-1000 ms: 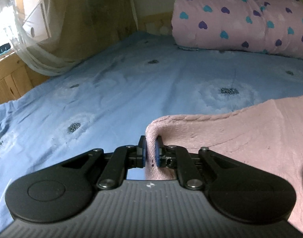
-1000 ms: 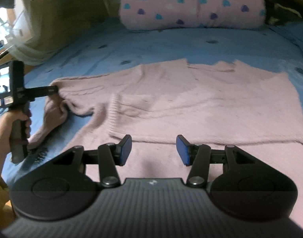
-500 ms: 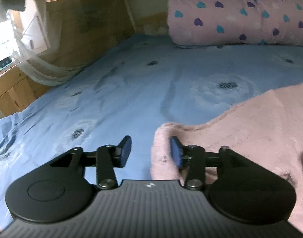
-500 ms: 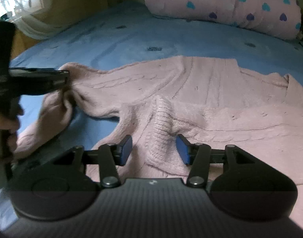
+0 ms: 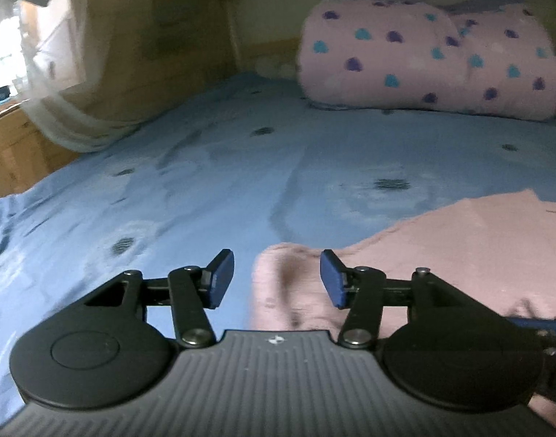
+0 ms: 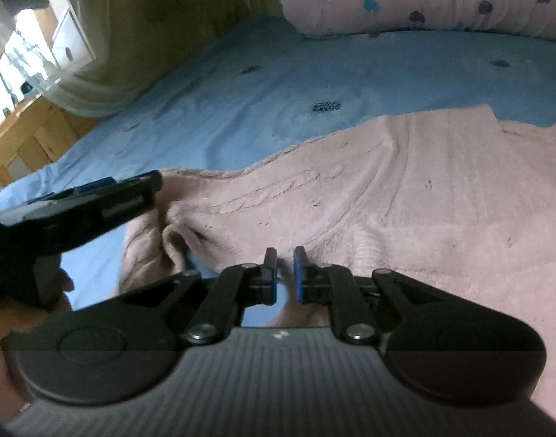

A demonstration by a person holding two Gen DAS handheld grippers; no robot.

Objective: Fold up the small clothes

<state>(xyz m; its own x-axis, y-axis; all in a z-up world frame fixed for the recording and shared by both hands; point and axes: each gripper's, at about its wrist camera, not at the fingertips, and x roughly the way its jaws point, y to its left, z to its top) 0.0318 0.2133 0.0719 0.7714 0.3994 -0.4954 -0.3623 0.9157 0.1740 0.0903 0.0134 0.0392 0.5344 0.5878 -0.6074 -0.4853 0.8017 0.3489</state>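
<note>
Both your cams ride low behind their own fingers, looking forward up the bed [image 5: 212, 167] toward the rolled heart-print quilt [image 5: 427, 62] at the far end. Your left claw [image 5: 276, 278] cam sits right down close over the pink sweater [image 5: 460, 240] edge, sheet off to its left. Your right claw [image 6: 285, 273] cam is just as close and angled a bit leftward, so it catches the left one beside it. Both views share the quilt, sheet, sweater and the curtain [image 6: 85, 83] on the left.
</note>
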